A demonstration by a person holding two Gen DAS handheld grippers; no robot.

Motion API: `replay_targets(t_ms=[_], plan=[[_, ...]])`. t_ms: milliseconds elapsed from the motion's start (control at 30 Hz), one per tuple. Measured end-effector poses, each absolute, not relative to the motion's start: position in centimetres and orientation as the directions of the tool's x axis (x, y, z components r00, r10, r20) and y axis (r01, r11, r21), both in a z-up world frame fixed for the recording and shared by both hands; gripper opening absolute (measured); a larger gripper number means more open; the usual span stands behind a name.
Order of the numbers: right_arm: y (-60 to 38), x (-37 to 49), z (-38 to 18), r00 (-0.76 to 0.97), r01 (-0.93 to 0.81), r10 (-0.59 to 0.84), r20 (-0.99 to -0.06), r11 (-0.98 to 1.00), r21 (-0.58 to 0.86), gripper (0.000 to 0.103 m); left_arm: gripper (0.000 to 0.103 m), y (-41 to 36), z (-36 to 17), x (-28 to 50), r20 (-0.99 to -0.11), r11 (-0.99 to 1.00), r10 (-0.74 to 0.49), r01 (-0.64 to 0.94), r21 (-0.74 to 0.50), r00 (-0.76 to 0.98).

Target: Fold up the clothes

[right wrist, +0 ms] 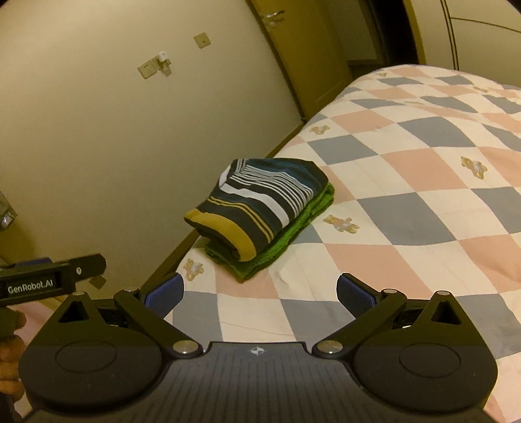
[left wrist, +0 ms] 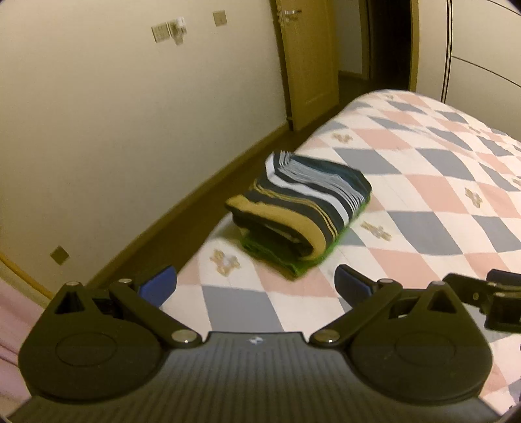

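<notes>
In the left wrist view, the left gripper (left wrist: 255, 283) is seen at the bottom of the frame with its blue-padded fingers (left wrist: 159, 284) spread wide apart and nothing held between them. A small emblem is printed on its ribbed housing, too small to be read. At the right edge of the frame, part of the right gripper's black body is cut off. In the right wrist view, the right gripper (right wrist: 260, 291) is likewise shown at the bottom of the frame, its jaws apart and empty. At the left edge of that frame, the side of the left gripper is visible, and the label "GenRobot.AI" (right wrist: 30, 282) can be read on it; part of a hand (right wrist: 11, 358) is seen below it, mostly cut off and in shadow. Beyond both grippers, at mid-frame, a folded striped garment (left wrist: 302, 205) is seen resting on a folded green garment (left wrist: 286, 257), of which only the edges show. The stack lies near the edge of a bed covered by a checked quilt (left wrist: 423, 195) with small bear motifs. At the upper left of the frame, wall switch plates (left wrist: 169, 31) are blurred. At the top of the frame, a wooden door (left wrist: 307, 65) stands beside a dark doorway whose interior cannot be made out.
</notes>
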State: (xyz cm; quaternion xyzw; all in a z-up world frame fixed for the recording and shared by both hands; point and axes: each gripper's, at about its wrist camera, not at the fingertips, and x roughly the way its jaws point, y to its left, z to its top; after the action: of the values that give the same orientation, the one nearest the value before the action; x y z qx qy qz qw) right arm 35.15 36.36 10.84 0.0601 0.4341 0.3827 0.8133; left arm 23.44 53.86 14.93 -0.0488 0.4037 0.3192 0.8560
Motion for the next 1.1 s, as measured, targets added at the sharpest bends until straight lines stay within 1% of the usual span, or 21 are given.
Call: replay_targets(t_ms=[100,333,633,1100], plan=[[36.0,35.7,10.2,0.331,-0.556,0.665,-0.670,0.711,0.431,0.103,0.102,53.8,13.7,23.8,-0.753,0.798,0.483,-0.579,0.169,0.446],[37.0,36.1,8.4,0.298,-0.530,0.639,-0.709,0.728,0.434,0.103,0.102,55.3,11.4,23.2,-0.817,0.799,0.408,-0.592,0.104,0.408],[39.8,36.4,7.9,0.288,-0.531,0.621,-0.729,0.737,0.418,0.103,0.102,58.4,10.6,23.8,-0.837,0.803,0.371,-0.592,0.071,0.403],[43.2,37.1,7.8,0.364,-0.437,0.570,-0.737,0.803,0.406,0.103,0.102,62.6,9.4,27.4,-0.859,0.889,0.272,-0.456,0.051,0.433]])
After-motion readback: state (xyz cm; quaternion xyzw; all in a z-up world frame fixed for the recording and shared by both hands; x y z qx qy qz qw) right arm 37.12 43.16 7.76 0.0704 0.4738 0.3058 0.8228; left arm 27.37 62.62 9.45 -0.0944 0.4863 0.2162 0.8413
